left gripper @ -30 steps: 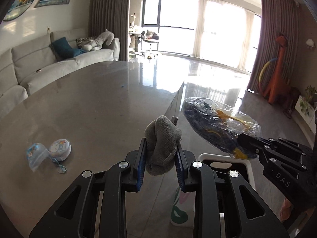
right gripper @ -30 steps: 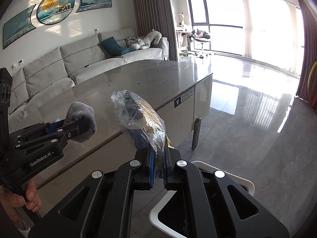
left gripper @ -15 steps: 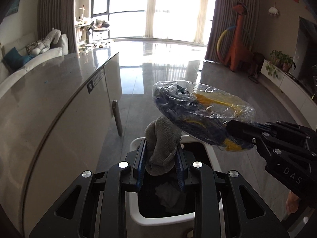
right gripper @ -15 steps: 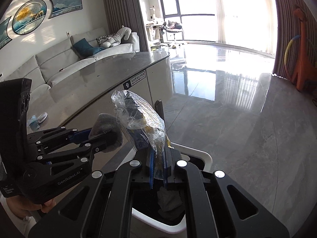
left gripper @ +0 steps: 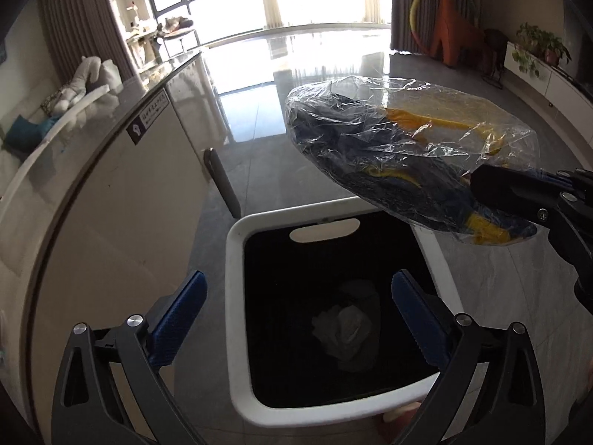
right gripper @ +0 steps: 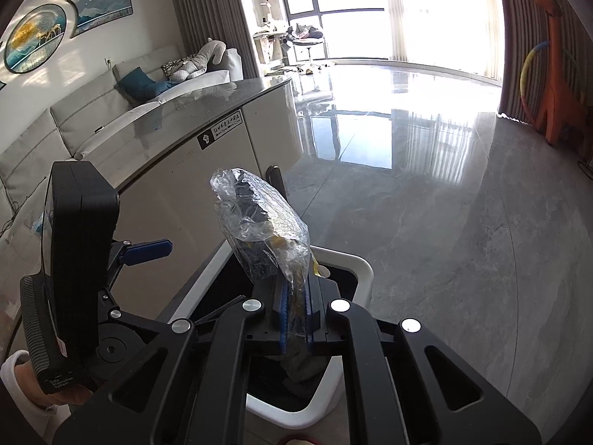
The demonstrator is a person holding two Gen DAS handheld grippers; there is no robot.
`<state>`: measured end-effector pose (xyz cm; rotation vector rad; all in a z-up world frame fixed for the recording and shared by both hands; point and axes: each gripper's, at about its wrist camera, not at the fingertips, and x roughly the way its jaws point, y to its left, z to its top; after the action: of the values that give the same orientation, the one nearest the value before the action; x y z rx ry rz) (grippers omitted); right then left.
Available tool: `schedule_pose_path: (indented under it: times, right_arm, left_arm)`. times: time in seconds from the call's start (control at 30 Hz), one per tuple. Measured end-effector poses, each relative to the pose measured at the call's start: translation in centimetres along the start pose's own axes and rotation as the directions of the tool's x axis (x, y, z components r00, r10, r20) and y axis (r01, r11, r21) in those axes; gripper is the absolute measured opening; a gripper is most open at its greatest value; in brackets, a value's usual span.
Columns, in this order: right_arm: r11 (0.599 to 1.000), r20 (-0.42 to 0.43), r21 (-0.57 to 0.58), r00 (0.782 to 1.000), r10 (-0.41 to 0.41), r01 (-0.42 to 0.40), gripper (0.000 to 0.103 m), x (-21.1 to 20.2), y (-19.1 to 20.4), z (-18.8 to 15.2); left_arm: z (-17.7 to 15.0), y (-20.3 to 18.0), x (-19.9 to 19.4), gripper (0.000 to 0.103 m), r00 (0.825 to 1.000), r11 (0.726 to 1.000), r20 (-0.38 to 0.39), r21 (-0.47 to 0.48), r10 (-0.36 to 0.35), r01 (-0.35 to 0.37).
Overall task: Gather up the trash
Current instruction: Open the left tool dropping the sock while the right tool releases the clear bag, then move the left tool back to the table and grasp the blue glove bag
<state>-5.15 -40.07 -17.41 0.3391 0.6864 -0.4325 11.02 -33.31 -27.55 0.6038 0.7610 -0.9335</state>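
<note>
left gripper jaws spread; right gripper pinches plastic bag, contents unclear.

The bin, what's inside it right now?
In the bin, crumpled pale trash lies on the dark bottom. The right gripper and its plastic bag cover the far right corner, so anything there is hidden.

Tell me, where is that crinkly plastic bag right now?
The plastic bag is clamped in the right gripper, held in the air just above the white trash bin, beside the counter.
</note>
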Motion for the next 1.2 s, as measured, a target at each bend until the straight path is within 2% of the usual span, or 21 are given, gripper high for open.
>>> schedule_pose_path:
  times: [0.3,0.67,0.77,0.8,0.83,0.87,0.9,0.93,1.03,1.2]
  right_arm:
    - [1.000,-0.017,0.002,1.000,0.014,-0.014,0.008,0.8,0.1,-0.1]
    - [0.999,-0.041,-0.012,0.998,0.045,-0.046,0.008,2.3,1.1,-0.2]
    - [0.998,-0.062,-0.041,0.997,0.039,-0.042,0.011,3.0,1.6,-0.6]
    - [0.998,-0.062,-0.054,0.998,0.033,-0.036,0.021,3.1,1.9,-0.9]
    - [0.998,-0.065,-0.056,0.997,0.035,-0.038,0.060,3.4,2.1,-1.0]
    - [0.998,-0.081,-0.051,0.996,0.033,-0.037,0.085,3.7,2.2,-1.1]
    - [0.999,-0.085,-0.049,0.996,0.011,-0.015,0.097,4.0,2.3,-1.3]
    - [0.999,-0.068,-0.051,0.998,-0.012,0.008,0.098,4.1,2.4,-1.5]
    - [0.999,-0.106,-0.054,0.994,-0.010,0.005,0.098,4.6,2.4,-1.8]
    - [0.998,-0.057,-0.061,0.998,-0.002,-0.002,0.098,3.2,3.1,-1.3]
  left_arm:
    - [0.4,0.6,-0.6,0.098,1.000,0.999,0.020,-0.035,-0.018,0.019]
    - [-0.2,4.0,-3.6,0.098,0.995,0.990,0.076,-0.128,0.061,-0.051]
    - [-0.4,5.1,-4.4,0.098,0.993,0.987,0.088,-0.151,0.075,-0.061]
    - [-0.5,5.4,-4.6,0.098,0.993,0.985,0.091,-0.158,0.081,-0.066]
    - [-0.5,5.7,-4.8,0.098,0.992,0.984,0.092,-0.163,0.087,-0.072]
    - [-0.6,6.0,-5.0,0.098,0.992,0.983,0.092,-0.169,0.090,-0.073]
    - [-0.6,6.3,-5.1,0.098,0.992,0.982,0.093,-0.175,0.090,-0.073]
    - [-0.7,6.5,-5.2,0.098,0.991,0.981,0.093,-0.181,0.094,-0.076]
    - [-0.8,6.9,-5.7,0.098,0.990,0.978,0.099,-0.193,0.103,-0.082]
    - [-1.2,8.1,-6.9,0.098,0.985,0.970,0.116,-0.218,0.130,-0.103]
